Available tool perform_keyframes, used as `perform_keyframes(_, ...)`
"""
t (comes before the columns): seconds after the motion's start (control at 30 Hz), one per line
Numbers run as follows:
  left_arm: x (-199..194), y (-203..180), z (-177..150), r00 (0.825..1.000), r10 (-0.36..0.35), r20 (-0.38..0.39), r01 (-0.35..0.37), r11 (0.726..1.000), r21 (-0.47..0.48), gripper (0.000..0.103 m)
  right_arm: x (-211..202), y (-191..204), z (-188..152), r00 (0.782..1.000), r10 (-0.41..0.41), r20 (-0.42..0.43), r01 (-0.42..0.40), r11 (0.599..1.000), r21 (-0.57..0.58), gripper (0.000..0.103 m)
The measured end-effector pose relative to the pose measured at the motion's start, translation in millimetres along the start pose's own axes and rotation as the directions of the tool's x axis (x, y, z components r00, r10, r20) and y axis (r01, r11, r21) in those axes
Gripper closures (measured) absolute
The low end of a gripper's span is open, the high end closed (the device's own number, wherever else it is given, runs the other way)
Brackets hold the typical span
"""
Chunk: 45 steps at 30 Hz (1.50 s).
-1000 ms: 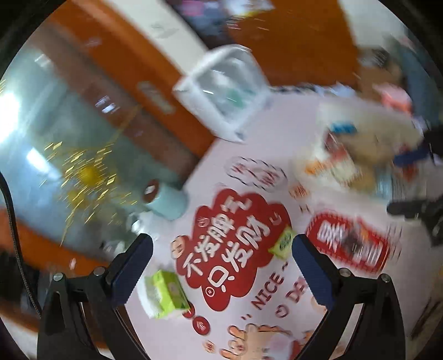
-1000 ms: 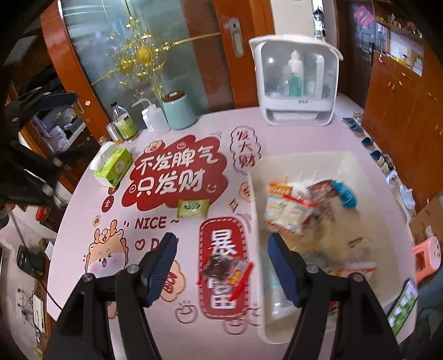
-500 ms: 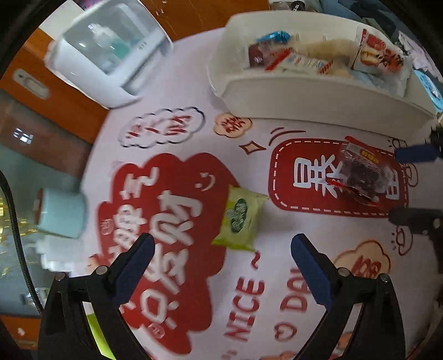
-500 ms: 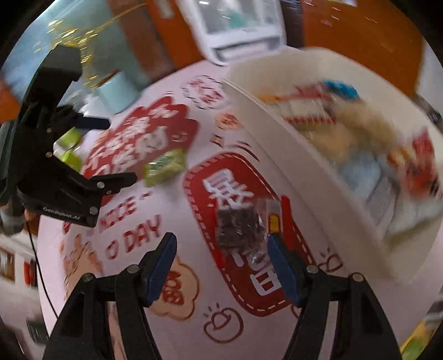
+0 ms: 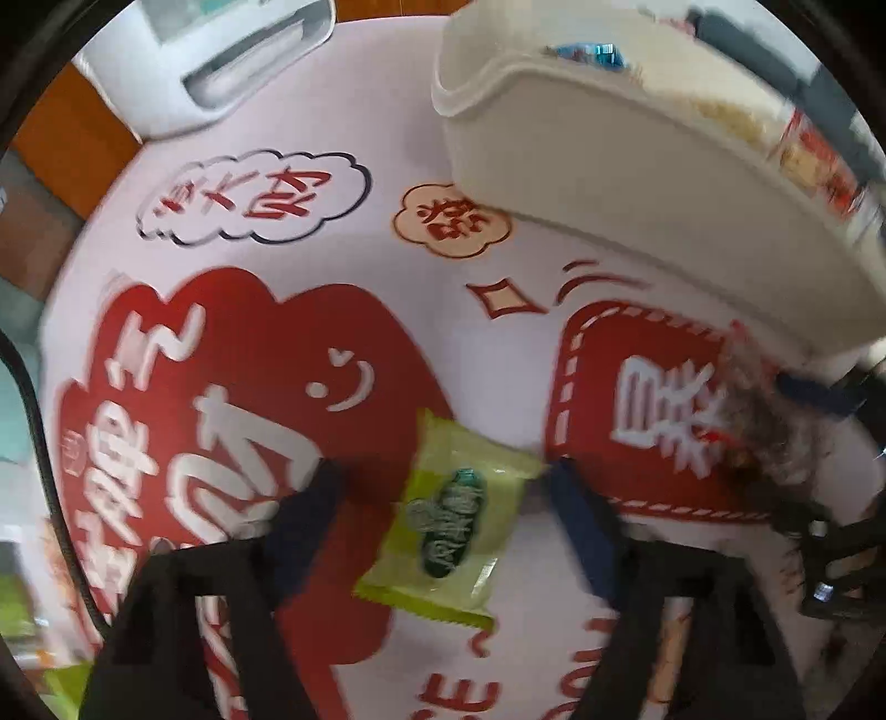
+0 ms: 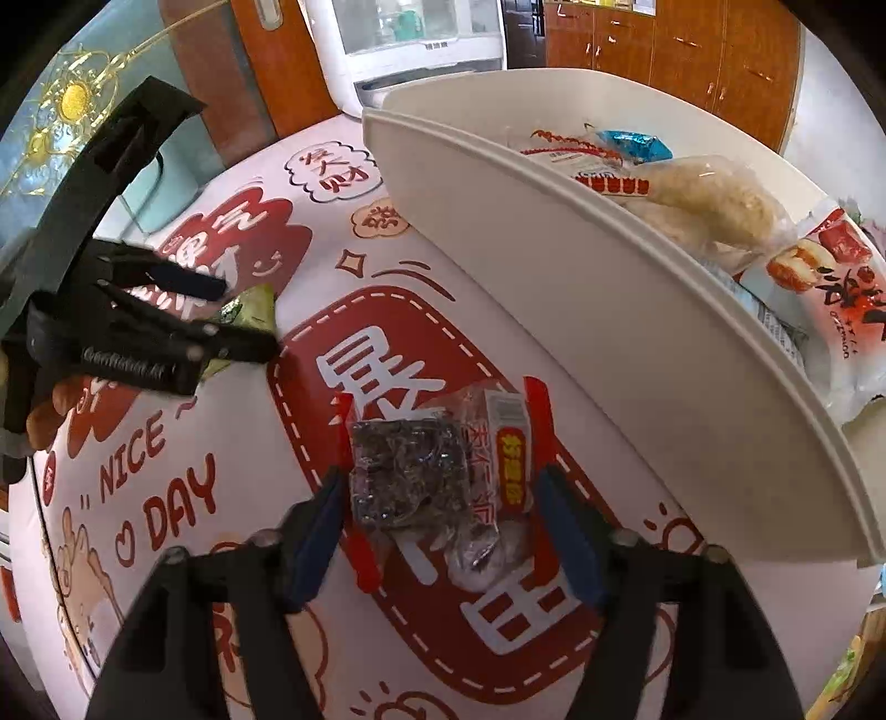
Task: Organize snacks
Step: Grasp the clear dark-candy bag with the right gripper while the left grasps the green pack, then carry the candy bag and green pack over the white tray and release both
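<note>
A green snack packet (image 5: 454,515) lies flat on the pink printed table mat (image 5: 343,232). My left gripper (image 5: 443,476) points steeply down over it. Its jaws are closing with the packet between them; one fingertip (image 5: 559,476) is at the packet's corner and the other stands clear. A clear packet of dark snack with red edges (image 6: 432,476) lies between the fingers of my right gripper (image 6: 437,479). Those jaws are closing too, with the pads close beside its edges. The white bin (image 6: 554,249) holds several snack packs. The right wrist view also shows the left gripper (image 6: 249,318) and the green packet (image 6: 252,307).
A white box with a clear window (image 6: 410,50) stands at the table's far side, close to the bin's end. Wooden cabinets (image 6: 664,50) are behind. The bin's long wall runs close beside the right gripper. A hand (image 6: 50,410) holds the left gripper.
Both grippers have come down close to the mat and tilted downward. Each now has a packet between its fingers, and both pairs of jaws stand narrower than before.
</note>
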<state>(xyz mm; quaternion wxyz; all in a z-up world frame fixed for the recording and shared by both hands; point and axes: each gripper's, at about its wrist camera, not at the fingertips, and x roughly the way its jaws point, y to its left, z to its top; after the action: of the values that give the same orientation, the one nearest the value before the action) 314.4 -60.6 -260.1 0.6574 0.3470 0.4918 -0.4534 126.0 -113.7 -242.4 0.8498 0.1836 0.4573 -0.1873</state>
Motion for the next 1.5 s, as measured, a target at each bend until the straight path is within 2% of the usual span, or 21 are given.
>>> perform_keyframes(0.03,-2,1,-1,1.0,-0.005,0.008,0.005,1.0,-0.006,0.058,-1,1,0,1.0,0.004,0.0,-0.004,1.0,-0.008,0.051)
perform_keyframes(0.07,-4,1,-3,1.0,0.002,0.012,-0.002,1.0,-0.014,0.067,-2,1,-1,1.0,0.008,0.001,-0.008,1.0,-0.014,0.054)
perform_keyframes(0.27,-10,-1,-21,1.0,0.013,-0.014,-0.015,0.99,-0.138,0.068,-8,0,-1,0.999,0.035,-0.002,-0.035,0.999,-0.032,0.061)
perform_keyframes(0.37,-15,-6,-34,0.999,0.014,-0.033,-0.022,0.969,-0.245,0.068,-13,-1,-1,0.999,0.051,-0.006,-0.052,0.998,-0.033,0.062)
perform_keyframes(0.43,-22,-10,-44,0.999,0.018,-0.033,-0.027,0.948,-0.316,0.068,-16,0,-1,0.998,0.061,-0.006,-0.061,0.997,-0.037,0.062)
perform_keyframes(0.53,-49,-22,-65,1.0,0.006,0.024,0.005,0.893,-0.45,0.068,-27,0,-1,0.997,0.083,-0.006,-0.083,0.996,-0.043,0.062)
perform_keyframes(0.67,-92,-44,-88,0.996,0.052,0.078,-0.002,0.843,-0.539,0.068,-50,1,-2,0.993,0.114,0.005,-0.113,0.991,-0.075,0.062)
perform_keyframes(0.77,-122,-65,-97,0.989,0.079,0.122,0.006,0.818,-0.575,0.068,-74,2,-2,0.989,0.144,0.022,-0.14,0.984,-0.111,0.062)
perform_keyframes(0.97,-188,-97,-95,0.96,0.157,0.233,0.013,0.802,-0.598,0.068,-135,2,3,0.978,0.181,0.103,-0.158,0.966,-0.204,0.062)
perform_keyframes(1.13,-238,-131,-72,0.914,0.222,0.341,0.03,0.8,-0.6,0.068,-178,-11,14,0.964,0.2,0.175,-0.153,0.956,-0.252,0.062)
perform_keyframes(1.3,-267,-169,-41,0.876,0.291,0.385,-0.006,0.804,-0.594,0.068,-208,-49,35,0.941,0.229,0.25,-0.159,0.949,-0.271,0.062)
perform_keyframes(1.4,-271,-187,-17,0.86,0.328,0.392,-0.018,0.786,-0.618,0.068,-215,-81,51,0.925,0.254,0.283,-0.174,0.944,-0.281,0.062)
perform_keyframes(1.5,-268,-205,14,0.852,0.376,0.365,-0.039,0.739,-0.673,0.068,-216,-117,73,0.912,0.293,0.288,-0.202,0.93,-0.307,0.062)
